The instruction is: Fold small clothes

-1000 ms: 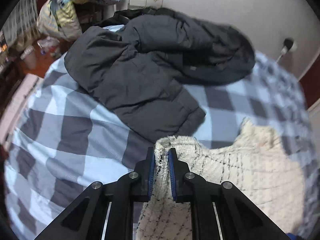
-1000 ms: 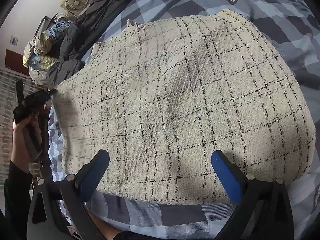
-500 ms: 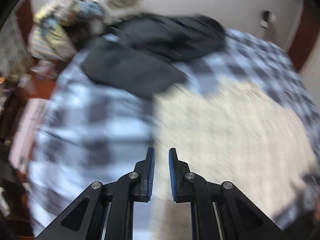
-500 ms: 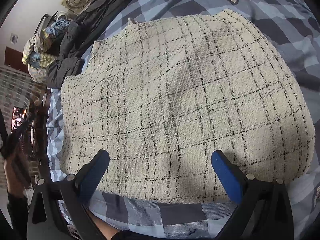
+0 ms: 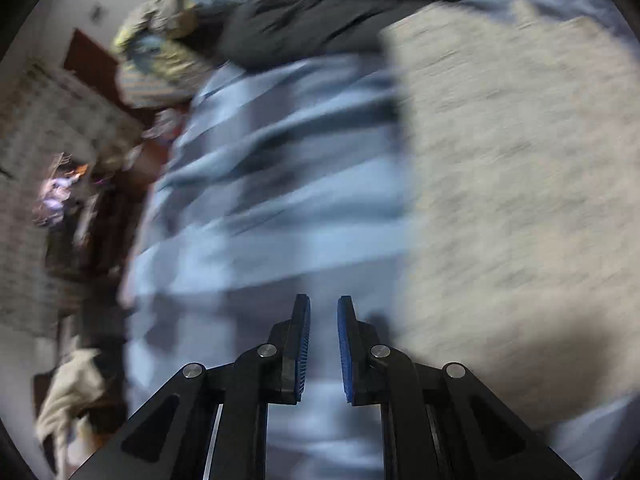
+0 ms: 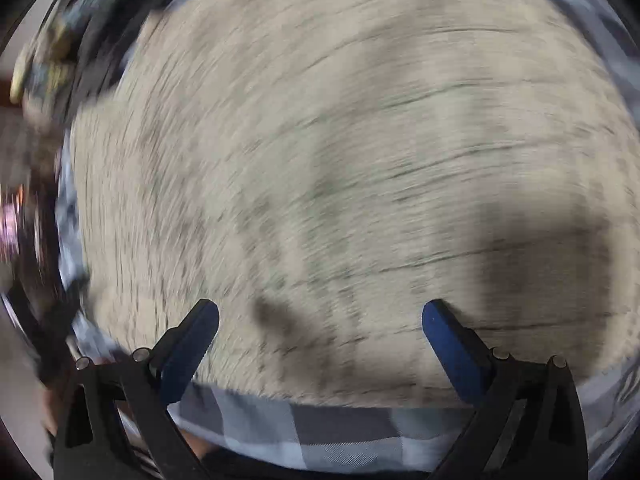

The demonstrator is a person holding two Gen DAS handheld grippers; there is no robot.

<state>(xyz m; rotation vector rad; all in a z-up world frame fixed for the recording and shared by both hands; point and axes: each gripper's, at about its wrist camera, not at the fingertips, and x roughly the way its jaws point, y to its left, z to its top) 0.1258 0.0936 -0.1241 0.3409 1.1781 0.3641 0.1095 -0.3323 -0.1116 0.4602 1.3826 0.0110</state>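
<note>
A cream garment with thin black checks [image 6: 340, 152] lies spread flat on the blue-grey checked bed cover [image 6: 320, 428]. It also shows in the left wrist view [image 5: 520, 200], to the right of my left gripper. My left gripper [image 5: 323, 312] hangs over the bare bed cover [image 5: 272, 200], its jaws nearly together with a narrow gap and nothing between them. My right gripper [image 6: 320, 316] is wide open and empty above the near edge of the garment. Both views are blurred by motion.
A dark padded jacket [image 5: 340, 12] lies at the far end of the bed. A heap of mixed clothes [image 5: 168, 48] sits beyond the bed's corner. The bed's left edge drops to a dark floor with clutter [image 5: 80, 220].
My left gripper has let go of the garment's corner and swung left over the bed cover. The garment now lies flat. The right gripper has started to move; its view has blurred.
</note>
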